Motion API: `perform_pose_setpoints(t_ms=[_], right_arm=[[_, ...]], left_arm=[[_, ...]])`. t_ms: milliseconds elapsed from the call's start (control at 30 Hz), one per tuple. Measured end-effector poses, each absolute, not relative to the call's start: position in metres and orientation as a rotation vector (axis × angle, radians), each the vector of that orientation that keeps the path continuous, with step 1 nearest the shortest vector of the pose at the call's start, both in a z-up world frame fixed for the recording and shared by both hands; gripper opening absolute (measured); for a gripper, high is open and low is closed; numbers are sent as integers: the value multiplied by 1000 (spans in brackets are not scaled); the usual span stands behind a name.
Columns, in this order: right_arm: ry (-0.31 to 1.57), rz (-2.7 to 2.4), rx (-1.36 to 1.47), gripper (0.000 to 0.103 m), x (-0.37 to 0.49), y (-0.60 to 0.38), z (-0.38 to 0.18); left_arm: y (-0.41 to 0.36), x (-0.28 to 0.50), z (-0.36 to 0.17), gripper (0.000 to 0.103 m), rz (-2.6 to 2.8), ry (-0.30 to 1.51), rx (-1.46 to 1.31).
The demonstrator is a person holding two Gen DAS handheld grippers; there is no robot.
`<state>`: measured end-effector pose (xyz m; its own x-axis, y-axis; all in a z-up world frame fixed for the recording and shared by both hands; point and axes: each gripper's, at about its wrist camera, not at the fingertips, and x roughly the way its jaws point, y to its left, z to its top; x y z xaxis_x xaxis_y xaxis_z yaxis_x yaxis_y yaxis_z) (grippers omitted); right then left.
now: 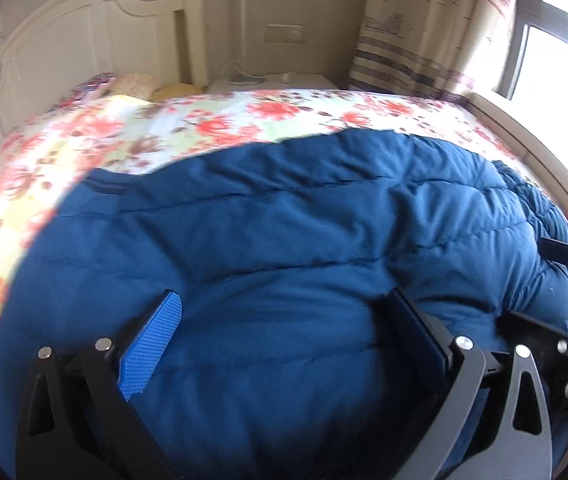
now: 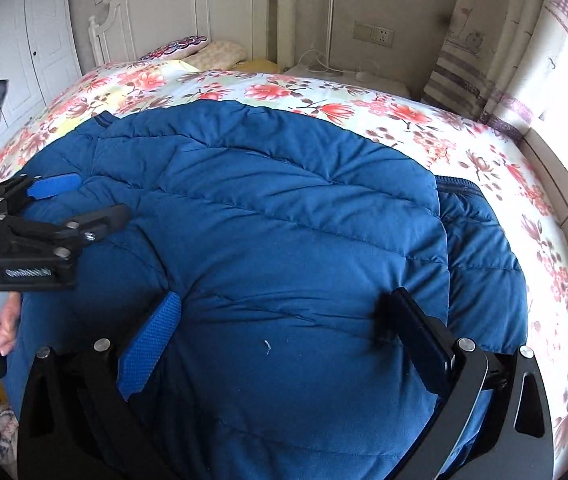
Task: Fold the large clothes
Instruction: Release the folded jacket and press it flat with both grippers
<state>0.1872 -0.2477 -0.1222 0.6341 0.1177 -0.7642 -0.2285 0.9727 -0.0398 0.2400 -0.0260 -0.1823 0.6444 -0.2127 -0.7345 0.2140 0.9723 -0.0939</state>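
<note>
Both hand-held grippers hang over a large dark blue quilted padded coat (image 2: 267, 216) that lies spread on the bed, on a floral bedspread with red flowers (image 2: 416, 116). On the left gripper (image 1: 284, 320) the jaws stand wide apart, with only blue fabric between the blue textured pad and the black pad; it grasps nothing. On the right gripper (image 2: 288, 320) the jaws are also wide apart and hold nothing; its black pad is near the coat's folded right edge. In the right wrist view the left gripper appears at the left, over the coat's left part, held by a hand (image 2: 1, 320). A folded layer covers the coat, and a zipper edge (image 2: 460, 186) shows at its right. At the far end are a white wooden headboard (image 2: 187, 12) and pillows (image 2: 211, 50). No containers are visible.
</note>
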Motion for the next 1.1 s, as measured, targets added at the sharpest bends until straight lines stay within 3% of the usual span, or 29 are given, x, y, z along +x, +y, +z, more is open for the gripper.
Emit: perform_pose_setpoints(t_ms=[133, 300, 467, 567, 733, 1100], right_arm=[[857, 208, -122, 99, 186, -251, -123], [850, 216, -116, 99, 184, -254, -123], [822, 137, -89, 98, 167, -261, -106], [700, 263, -129, 98, 125, -241, -80], [702, 305, -375, 98, 94, -197, -124], [684, -17, 105, 95, 40, -398, -121]], left_arm=[[30, 221, -172, 101, -80, 786, -8], [104, 214, -204, 101, -34, 826, -158], [96, 214, -202, 101, -13, 818, -113], [100, 215, -205, 101, -34, 822, -157], [104, 215, -205, 101, -36, 813, -162], [105, 213, -204, 101, -36, 805, -166]])
